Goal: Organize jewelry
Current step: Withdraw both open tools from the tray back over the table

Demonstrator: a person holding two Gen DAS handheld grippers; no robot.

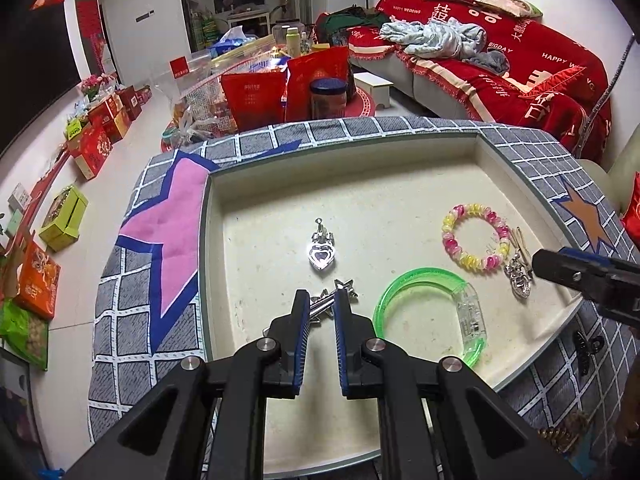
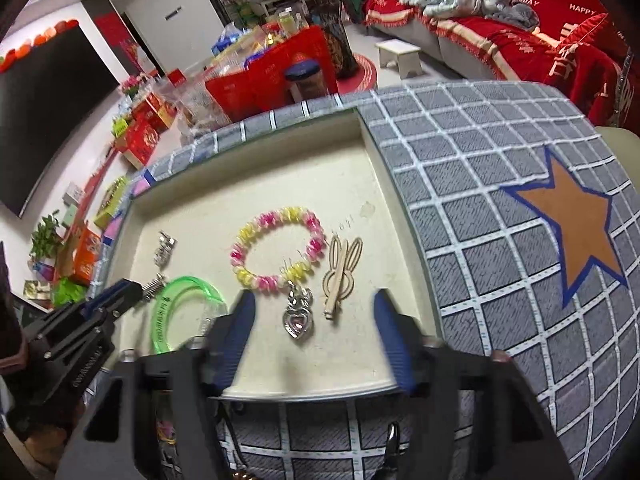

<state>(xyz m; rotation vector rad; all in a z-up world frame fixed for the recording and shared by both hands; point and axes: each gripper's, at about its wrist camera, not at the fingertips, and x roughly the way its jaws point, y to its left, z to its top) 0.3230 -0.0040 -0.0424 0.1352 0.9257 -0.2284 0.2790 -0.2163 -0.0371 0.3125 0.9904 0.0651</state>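
Partly sorted: left gripper (image 1: 322,300) fingers clamp the star clip (image 1: 334,300); right gripper (image 2: 314,312) fingers released above the heart pendant (image 2: 298,320).

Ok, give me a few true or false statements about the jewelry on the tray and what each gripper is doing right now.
1. The left gripper is shut on the silver star clip. True.
2. The right gripper is clamped on the beaded bracelet. False: its jaws stand open with nothing between the pads; the bracelet lies on the tray.
3. The green bangle lies on the tray. True.
4. The wooden clip sits inside the beaded bracelet. False: it lies beside it, outside the ring.
5. A heart pendant lies just ahead of the right gripper. True.
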